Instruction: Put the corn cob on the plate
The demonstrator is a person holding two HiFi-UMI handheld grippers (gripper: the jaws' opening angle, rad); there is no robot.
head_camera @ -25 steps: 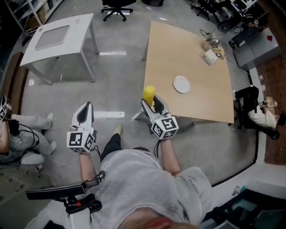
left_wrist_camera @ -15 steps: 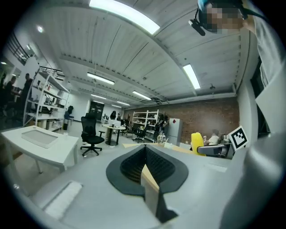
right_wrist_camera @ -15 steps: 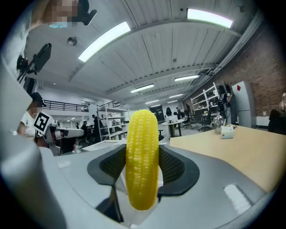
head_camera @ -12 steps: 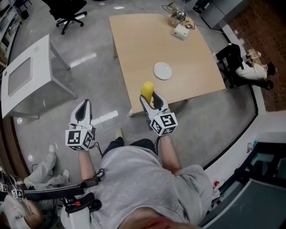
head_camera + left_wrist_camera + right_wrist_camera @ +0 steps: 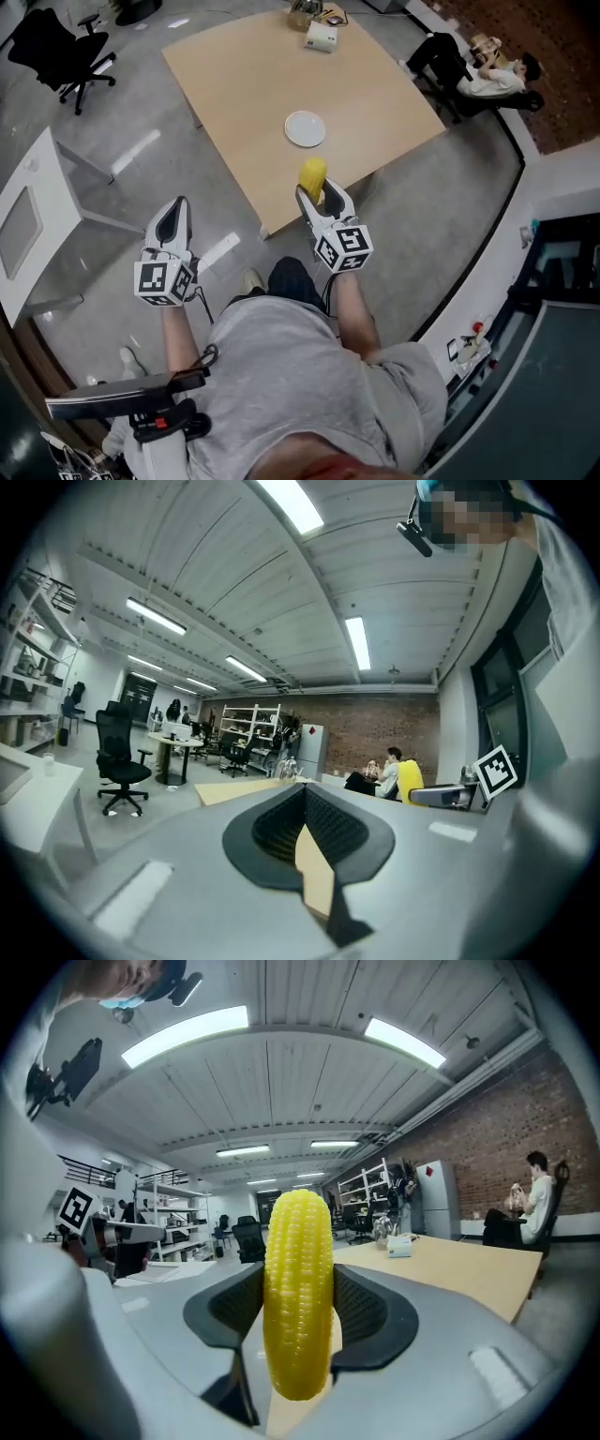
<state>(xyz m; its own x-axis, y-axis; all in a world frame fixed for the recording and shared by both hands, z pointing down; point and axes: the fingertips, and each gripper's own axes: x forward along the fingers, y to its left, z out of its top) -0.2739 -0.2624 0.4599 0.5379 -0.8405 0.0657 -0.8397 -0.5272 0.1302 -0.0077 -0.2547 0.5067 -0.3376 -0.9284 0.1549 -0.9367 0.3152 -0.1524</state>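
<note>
1. Yellow ribbed corn cob [image 5: 298, 1293] stands upright, pinched between the grey jaws of the right gripper [image 5: 317, 194], just over the near edge of the light wooden square table [image 5: 234, 75].
2. Small round white plate [image 5: 305, 128] lies on the table at 12 o'clock from the cob, apart from it.
3. Left gripper [image 5: 175, 208] sits at 9 o'clock from the right one, over the grey concrete floor [image 5: 422, 216]. Its jaws are pressed together with nothing between them.
</note>
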